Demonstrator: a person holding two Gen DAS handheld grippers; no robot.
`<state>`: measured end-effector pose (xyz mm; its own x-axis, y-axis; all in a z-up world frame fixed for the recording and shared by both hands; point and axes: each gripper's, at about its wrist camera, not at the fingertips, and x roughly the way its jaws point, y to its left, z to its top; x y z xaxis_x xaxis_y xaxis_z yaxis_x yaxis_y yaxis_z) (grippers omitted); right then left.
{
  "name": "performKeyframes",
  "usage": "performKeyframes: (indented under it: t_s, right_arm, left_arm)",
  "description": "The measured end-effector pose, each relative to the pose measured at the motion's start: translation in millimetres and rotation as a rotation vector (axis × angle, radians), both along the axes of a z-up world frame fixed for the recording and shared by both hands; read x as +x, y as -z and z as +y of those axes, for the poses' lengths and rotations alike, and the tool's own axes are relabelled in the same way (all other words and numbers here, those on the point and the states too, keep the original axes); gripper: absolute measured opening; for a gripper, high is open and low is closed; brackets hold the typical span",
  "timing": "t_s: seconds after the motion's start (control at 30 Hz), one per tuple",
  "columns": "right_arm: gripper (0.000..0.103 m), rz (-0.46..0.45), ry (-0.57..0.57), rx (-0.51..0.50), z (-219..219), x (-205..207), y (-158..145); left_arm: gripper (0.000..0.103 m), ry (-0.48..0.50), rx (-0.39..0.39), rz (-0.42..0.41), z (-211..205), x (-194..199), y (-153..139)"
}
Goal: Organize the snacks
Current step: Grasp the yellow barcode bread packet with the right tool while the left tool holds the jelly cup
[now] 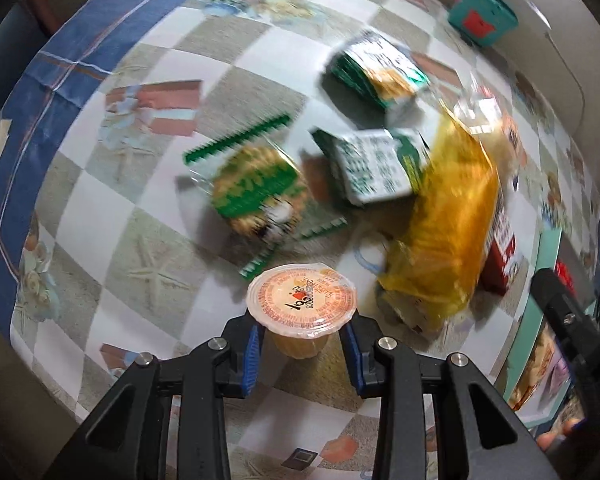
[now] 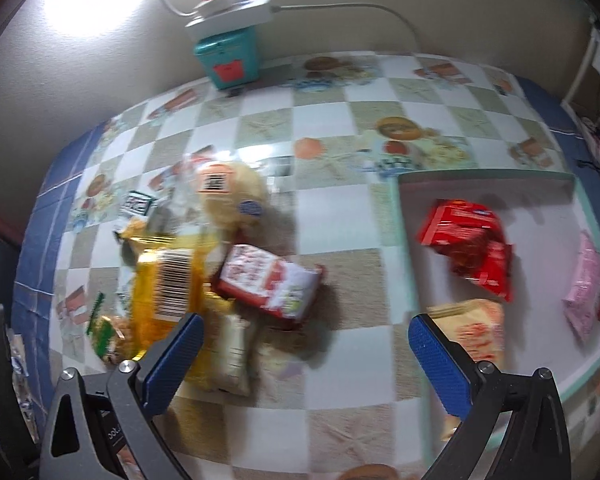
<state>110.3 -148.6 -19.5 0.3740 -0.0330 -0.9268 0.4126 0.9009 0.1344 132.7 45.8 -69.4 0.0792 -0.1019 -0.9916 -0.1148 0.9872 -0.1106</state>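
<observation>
**Gripping a jelly cup as the snack sort gets under way**

Clamping the orange jelly cup (image 1: 301,306) just under its sealed lid, the left tool (image 1: 302,344) points straight down over the checked worktop (image 1: 148,216), its blue pads (image 1: 252,354) pressed against both sides of the cup's body. The jaws stand narrow, closed on the cup and nothing else. Done well, this step probably means keeping the cup upright and the squeeze steady, since the soft plastic wall could buckle or slip out from under the lid rim, then carrying it clear of the loose pile to the tray (image 2: 406,248) at the worktop's right side.

That pile lies just beyond the cup: a round green-labelled biscuit pack (image 1: 256,192), two green-and-white cartons (image 1: 374,166), a long yellow bag (image 1: 448,232) and a red-and-white pack (image 2: 272,280), some overlapping. The views are blurred, so their labels cannot be read.

The right tool (image 2: 306,330) hovers wide open and empty above the worktop between the pile and the tray, touching nothing. The tray already holds red packets (image 2: 472,240), a pink packet (image 2: 586,284) and a pale orange-printed pack (image 2: 474,328). A teal box (image 2: 230,58) stands by the wall.
</observation>
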Motion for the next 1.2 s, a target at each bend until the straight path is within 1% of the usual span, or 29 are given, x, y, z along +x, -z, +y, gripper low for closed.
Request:
performKeyframes:
  t_s: [0.23,0.3,0.43,0.53,0.57,0.63,0.67,0.7,0.73,0.87,1.0,1.07,1.2]
  right_arm:
    - [0.103,-0.072,-0.081,0.009,30,14,-4]
    - [0.100,-0.087,-0.111,0.028,39,19,-2]
    - [0.087,-0.086,-0.139,0.065,50,29,8]
    - [0.081,-0.094,-0.151,0.102,54,33,14]
    - [0.077,-0.099,-0.158,0.108,56,35,15]
    - [0.072,-0.111,-0.172,0.115,61,37,16]
    - [0.067,-0.113,-0.177,0.118,63,39,16]
    - [0.064,-0.115,-0.181,0.123,65,40,17]
    - [0.058,-0.121,-0.186,0.142,66,41,19]
    - [0.053,-0.129,-0.198,0.146,68,40,17]
    - [0.050,-0.128,-0.181,0.169,60,36,13]
    - [0.050,-0.136,-0.173,0.178,54,33,9]
    - [0.049,-0.160,-0.151,0.185,41,24,-7]
  left_arm:
    - [0.037,-0.093,-0.010,-0.058,33,13,-17]
    - [0.037,-0.117,-0.016,-0.066,40,20,-21]
    - [0.037,-0.159,-0.029,-0.068,57,26,-24]
    - [0.037,-0.180,-0.033,-0.065,67,28,-22]
    - [0.037,-0.184,-0.035,-0.064,70,29,-21]
    - [0.037,-0.189,-0.038,-0.063,72,31,-20]
    - [0.037,-0.189,-0.039,-0.063,74,32,-21]
    - [0.037,-0.187,-0.040,-0.064,74,28,-19]
    - [0.037,-0.186,-0.040,-0.064,72,31,-18]
    - [0.037,-0.185,-0.035,-0.070,66,29,-22]
    - [0.037,-0.175,-0.031,-0.095,45,23,-41]
    - [0.037,-0.168,-0.029,-0.110,39,19,-43]
    - [0.037,-0.153,-0.023,-0.149,32,15,-57]
